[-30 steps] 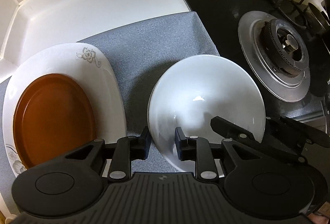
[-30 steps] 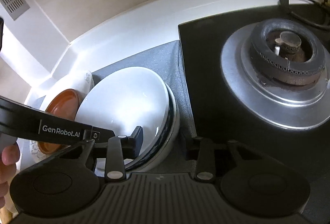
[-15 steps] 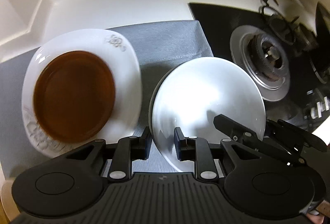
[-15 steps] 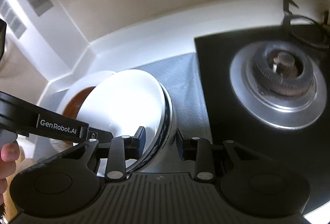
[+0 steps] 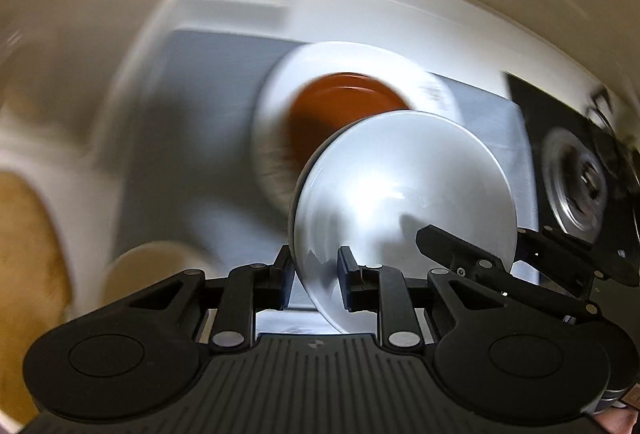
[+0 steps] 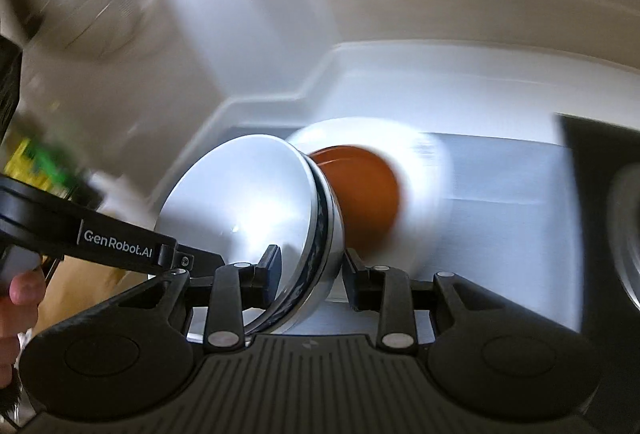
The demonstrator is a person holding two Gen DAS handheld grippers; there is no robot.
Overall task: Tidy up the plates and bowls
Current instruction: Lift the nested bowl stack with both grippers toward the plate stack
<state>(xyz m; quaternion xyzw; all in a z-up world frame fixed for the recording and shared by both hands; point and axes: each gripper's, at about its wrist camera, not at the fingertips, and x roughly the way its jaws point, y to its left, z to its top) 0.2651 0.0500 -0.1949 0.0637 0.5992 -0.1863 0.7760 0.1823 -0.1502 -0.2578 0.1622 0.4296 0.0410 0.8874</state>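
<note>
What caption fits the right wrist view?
Both hand-held grippers carry a white bowl above the brown plate.

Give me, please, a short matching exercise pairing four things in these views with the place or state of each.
Things:
1. white bowl
2. brown plate
3. grey mat
4. gas burner

Places or states:
A. on the black hob at the right
B. gripped at its rim by the left gripper and the right gripper
C. resting inside a white plate
D. spread on the counter under the dishes

Pairs: 1-B, 2-C, 3-D, 4-A
</note>
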